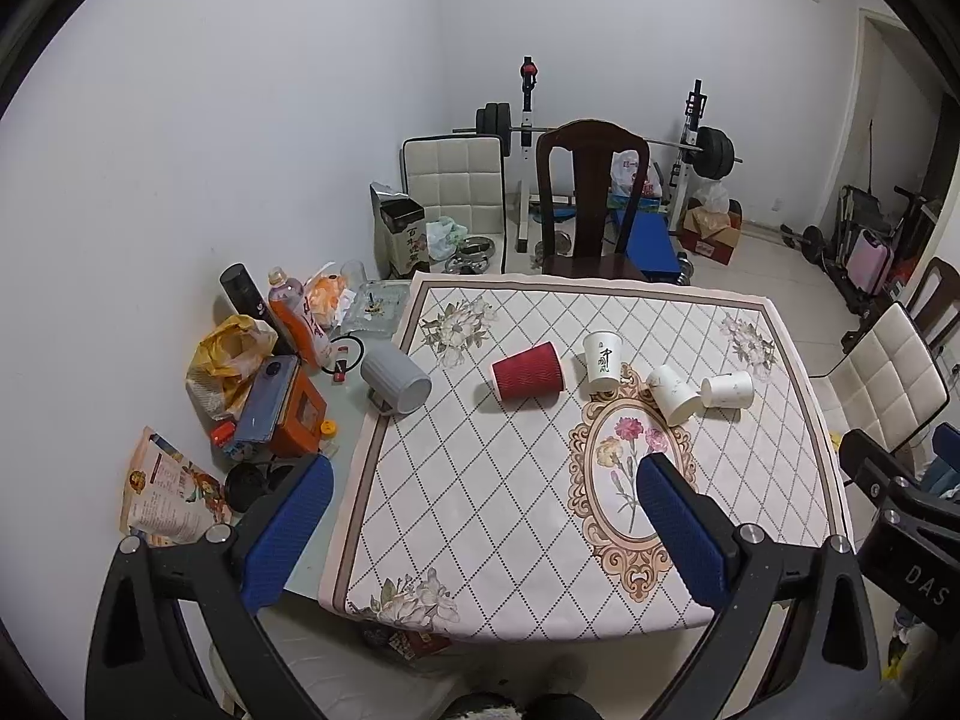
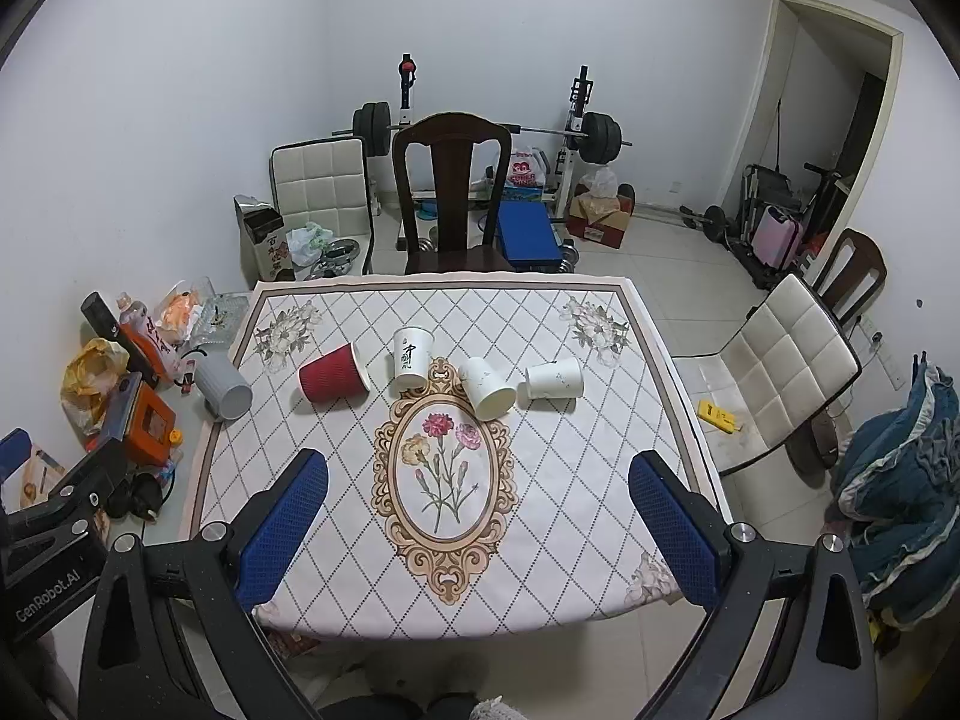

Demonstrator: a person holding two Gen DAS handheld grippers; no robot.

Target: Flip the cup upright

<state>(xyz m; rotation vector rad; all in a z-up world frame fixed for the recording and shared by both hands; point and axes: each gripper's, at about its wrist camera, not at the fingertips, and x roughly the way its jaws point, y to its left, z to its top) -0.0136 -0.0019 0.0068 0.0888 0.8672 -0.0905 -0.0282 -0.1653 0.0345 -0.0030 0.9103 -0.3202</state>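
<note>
Several cups lie in a row across the table [image 1: 480, 510]. A grey ribbed cup [image 1: 396, 383] lies on its side at the left edge. A red ribbed cup [image 1: 527, 371] lies on its side. A white cup with green writing [image 1: 603, 361] stands rim up. Two white cups [image 1: 675, 394] [image 1: 727, 389] lie on their sides. The same cups show in the right wrist view: grey [image 2: 223, 387], red [image 2: 333, 373], upright white [image 2: 411, 358], tipped white [image 2: 487, 388] [image 2: 553, 379]. My left gripper [image 1: 483, 474] and right gripper [image 2: 477, 468] are open and empty, held high above the table's near side.
Clutter fills the table's left strip: bottles, bags, an orange box [image 1: 294, 414]. A dark wooden chair [image 1: 591, 198] stands behind the table, a white padded chair [image 2: 786, 366] at its right. Gym equipment lines the back wall. The right gripper body [image 1: 912, 546] shows in the left wrist view.
</note>
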